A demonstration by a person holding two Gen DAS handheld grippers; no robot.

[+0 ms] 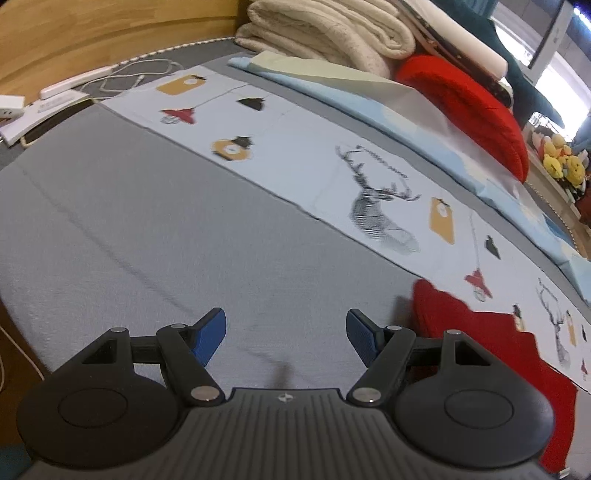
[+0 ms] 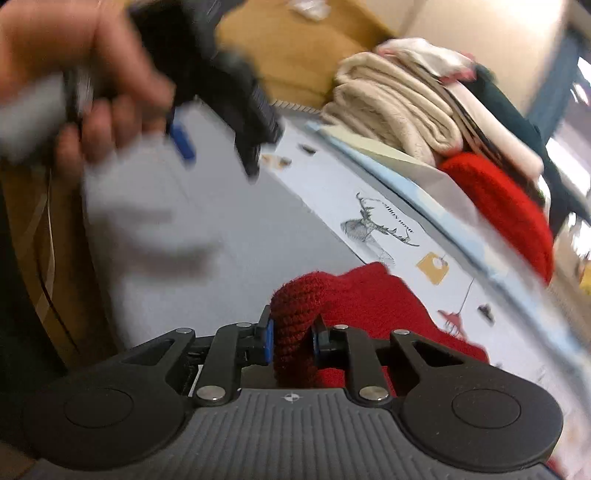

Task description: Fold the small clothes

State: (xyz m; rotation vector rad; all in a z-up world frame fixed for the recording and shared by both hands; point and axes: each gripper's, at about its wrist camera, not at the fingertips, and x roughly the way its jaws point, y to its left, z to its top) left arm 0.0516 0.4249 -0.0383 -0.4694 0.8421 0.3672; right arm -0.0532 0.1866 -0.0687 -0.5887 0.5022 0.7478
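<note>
A red knitted garment [image 2: 373,299] lies on the grey bed surface [image 1: 147,221], partly over a pale printed cloth [image 1: 332,166]. My right gripper [image 2: 291,338] is shut on a bunched edge of the red garment and holds it lifted. In the left wrist view the same garment [image 1: 480,343] lies to the right of my left gripper [image 1: 286,334], which is open and empty above the grey surface. The left gripper [image 2: 218,147] also shows blurred in the right wrist view, in a hand at upper left.
Folded cream blankets [image 1: 325,33] and a folded red knit [image 1: 469,107] are stacked at the back, on a light blue sheet [image 1: 332,88]. A white power strip and cables [image 1: 92,79] lie at the far left. Yellow plush toys [image 1: 561,162] sit at the right.
</note>
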